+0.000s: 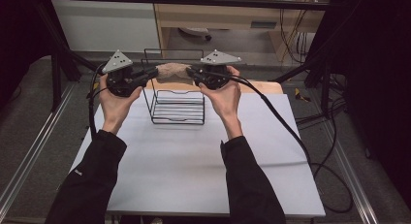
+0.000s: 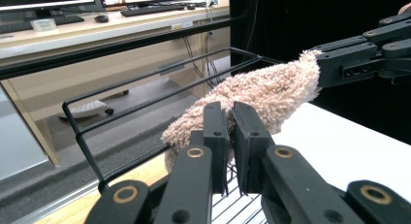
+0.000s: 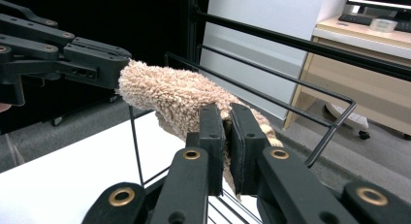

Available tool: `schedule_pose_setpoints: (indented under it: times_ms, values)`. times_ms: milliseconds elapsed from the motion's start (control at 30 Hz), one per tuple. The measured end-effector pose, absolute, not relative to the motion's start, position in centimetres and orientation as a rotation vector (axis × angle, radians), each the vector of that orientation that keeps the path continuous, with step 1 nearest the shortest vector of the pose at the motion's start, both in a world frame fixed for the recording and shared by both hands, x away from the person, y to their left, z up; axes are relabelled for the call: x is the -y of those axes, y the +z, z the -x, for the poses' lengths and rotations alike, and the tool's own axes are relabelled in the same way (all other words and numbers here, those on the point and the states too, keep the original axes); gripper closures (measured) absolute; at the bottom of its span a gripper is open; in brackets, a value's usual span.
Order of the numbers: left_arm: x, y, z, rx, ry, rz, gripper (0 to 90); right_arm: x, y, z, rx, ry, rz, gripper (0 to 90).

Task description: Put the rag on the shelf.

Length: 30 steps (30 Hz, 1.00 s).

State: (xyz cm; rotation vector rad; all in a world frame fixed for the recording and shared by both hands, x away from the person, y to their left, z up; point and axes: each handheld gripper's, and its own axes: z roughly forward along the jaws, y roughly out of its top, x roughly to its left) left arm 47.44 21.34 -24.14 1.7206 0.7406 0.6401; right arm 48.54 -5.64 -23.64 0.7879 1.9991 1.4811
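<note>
My high view looks forward and down from above the near edge of the surface [image 1: 194,170], taking in both forearms, the rack [image 1: 177,105] and the floor beyond. The left gripper view sits low behind its own jaws, very near, facing across to the right gripper [image 2: 339,64]. The right gripper view mirrors it, facing the left gripper [image 3: 97,64]. All three share the rack and the cloth [image 2: 261,90] stretched between.

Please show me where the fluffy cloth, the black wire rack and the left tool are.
fluffy cloth [image 2: 271,90], left gripper view, middle of its pile.
black wire rack [image 1: 177,113], high view, its floor bars.
left tool [image 2: 231,132], left gripper view, between its fingertips.
</note>
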Motion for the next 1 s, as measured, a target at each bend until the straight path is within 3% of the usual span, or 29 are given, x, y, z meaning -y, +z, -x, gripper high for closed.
schedule_pose_setpoints:
  times_ms: [467, 800, 1000]
  values:
    - [-21.9, -21.3, -47.7, -0.802, 0.598, -1.682, 76.5, 5.8, -24.3, -48.5, -2.009, 1.490, -0.774, 85.0]
    - [-21.0, -21.9, -48.0, -0.803, 0.497, -1.762, 89.0, 5.9, -24.5, -48.5, -2.021, 1.483, -0.755, 84.3]
    - [-21.1, -23.3, -47.8, -0.800, 0.484, -1.798, 89.6, 5.8, -24.7, -48.3, -2.022, 1.476, -0.735, 82.3]
